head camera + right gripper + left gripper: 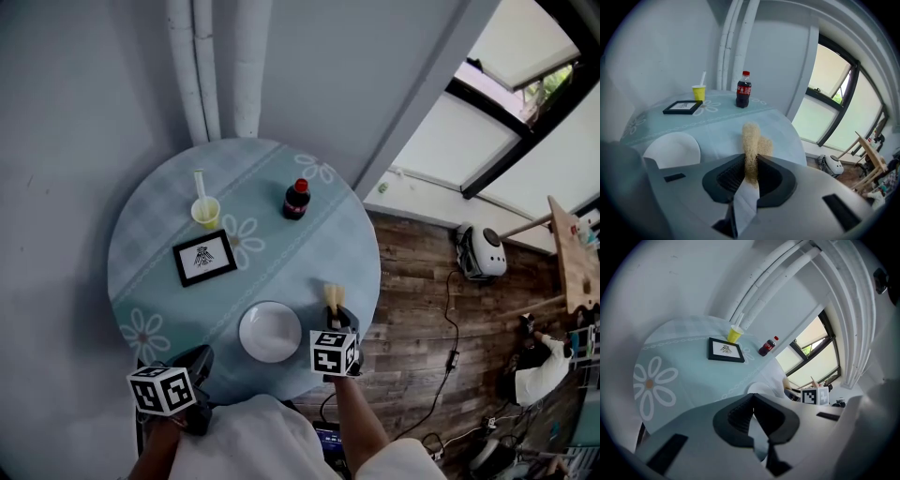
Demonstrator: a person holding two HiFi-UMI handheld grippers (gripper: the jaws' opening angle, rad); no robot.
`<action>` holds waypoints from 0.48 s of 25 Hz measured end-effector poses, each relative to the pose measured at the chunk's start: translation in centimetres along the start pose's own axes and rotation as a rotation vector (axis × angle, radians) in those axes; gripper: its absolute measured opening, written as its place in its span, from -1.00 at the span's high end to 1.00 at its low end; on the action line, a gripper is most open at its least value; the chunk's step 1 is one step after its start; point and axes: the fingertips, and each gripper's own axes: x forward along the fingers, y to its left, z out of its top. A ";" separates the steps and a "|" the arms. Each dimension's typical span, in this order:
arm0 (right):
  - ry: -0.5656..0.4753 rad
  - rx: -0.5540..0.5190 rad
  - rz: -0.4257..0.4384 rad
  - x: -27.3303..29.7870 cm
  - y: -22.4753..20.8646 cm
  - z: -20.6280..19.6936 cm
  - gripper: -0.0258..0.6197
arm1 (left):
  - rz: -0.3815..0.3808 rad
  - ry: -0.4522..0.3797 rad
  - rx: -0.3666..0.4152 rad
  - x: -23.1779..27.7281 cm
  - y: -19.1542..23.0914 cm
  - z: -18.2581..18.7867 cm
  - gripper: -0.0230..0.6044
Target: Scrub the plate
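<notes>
The white plate [269, 331] lies empty near the front edge of the round table [319, 246]; in the right gripper view the plate [672, 149] shows at lower left. My right gripper [336, 309] hovers just right of the plate, shut on a tan fibrous scrubber [332, 297] that sticks out past the jaws. In its own view the right gripper [751, 169] pinches the scrubber [751, 138] upright. My left gripper [195, 364] hangs at the table's front left edge, apart from the plate. The left gripper [753, 405] is shut with nothing in it.
A black-framed picture [204, 258], a yellow cup with a straw [205, 211] and a dark cola bottle [296, 199] stand further back on the table. White pipes [216, 66] run up the wall behind. Wooden floor with cables and a white device [481, 251] lies to the right.
</notes>
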 end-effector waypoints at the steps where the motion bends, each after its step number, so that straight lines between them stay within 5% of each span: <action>1: -0.014 0.002 -0.002 -0.4 -0.1 0.3 0.71 | -0.005 0.002 0.000 0.1 -0.1 -0.1 0.90; 12: -0.125 0.048 0.010 -4.7 -0.9 2.4 0.72 | -0.119 0.055 -0.075 4.2 -1.4 -0.4 0.90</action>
